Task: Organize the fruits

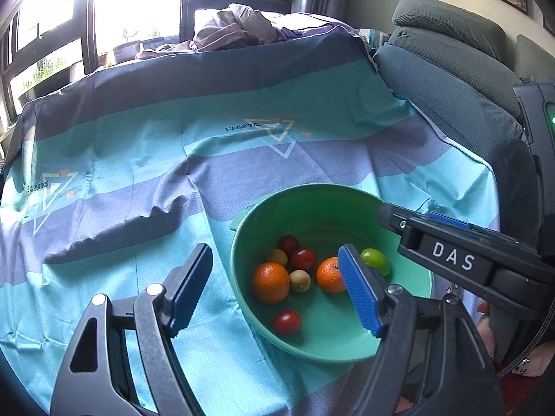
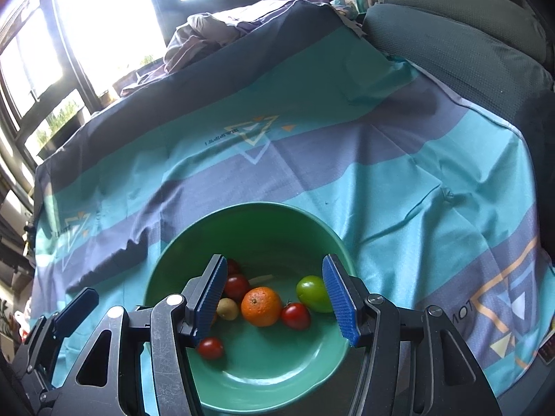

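Fruits (image 2: 261,306) fill green bowl (image 2: 277,381) — seemingly untouched; both fingers apart.

fruits (image 2: 261,306) in bowl (image 2: 242,218) | bowl on cloth (image 2: 399,180)

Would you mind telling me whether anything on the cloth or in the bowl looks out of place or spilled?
Nothing is spilled: all the fruit sits inside the green bowl. The only untidy thing is the cloth, which has a raised wrinkle left of the bowl.
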`<state>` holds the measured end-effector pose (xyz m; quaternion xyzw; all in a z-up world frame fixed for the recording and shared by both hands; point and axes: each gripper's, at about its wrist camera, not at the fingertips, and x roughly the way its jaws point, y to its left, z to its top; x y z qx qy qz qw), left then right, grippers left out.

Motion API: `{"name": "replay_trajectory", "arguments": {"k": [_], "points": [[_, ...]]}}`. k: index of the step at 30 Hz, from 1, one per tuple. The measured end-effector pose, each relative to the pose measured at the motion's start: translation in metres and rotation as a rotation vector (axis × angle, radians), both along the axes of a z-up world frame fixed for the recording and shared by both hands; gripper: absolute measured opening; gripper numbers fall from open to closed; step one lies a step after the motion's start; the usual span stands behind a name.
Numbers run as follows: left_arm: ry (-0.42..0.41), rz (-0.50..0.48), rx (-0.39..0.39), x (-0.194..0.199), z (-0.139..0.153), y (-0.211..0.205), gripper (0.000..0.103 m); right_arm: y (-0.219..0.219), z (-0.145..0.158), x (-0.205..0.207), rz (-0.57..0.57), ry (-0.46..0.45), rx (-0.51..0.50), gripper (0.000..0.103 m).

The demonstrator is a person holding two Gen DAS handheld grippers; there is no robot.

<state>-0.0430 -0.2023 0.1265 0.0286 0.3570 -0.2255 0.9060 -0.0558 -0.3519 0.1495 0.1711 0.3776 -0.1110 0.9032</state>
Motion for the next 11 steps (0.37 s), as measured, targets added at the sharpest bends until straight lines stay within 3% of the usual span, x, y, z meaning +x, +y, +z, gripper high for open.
{"name": "replay_trajectory", "arguments": {"k": [11], "points": [[-0.009, -0.001, -0.009, -0.0048, 0.0007, 0.0065, 0.075, 0.0092, 0.0011, 0.0024, 0.042, -0.005, -0.020, 0.058]]}}
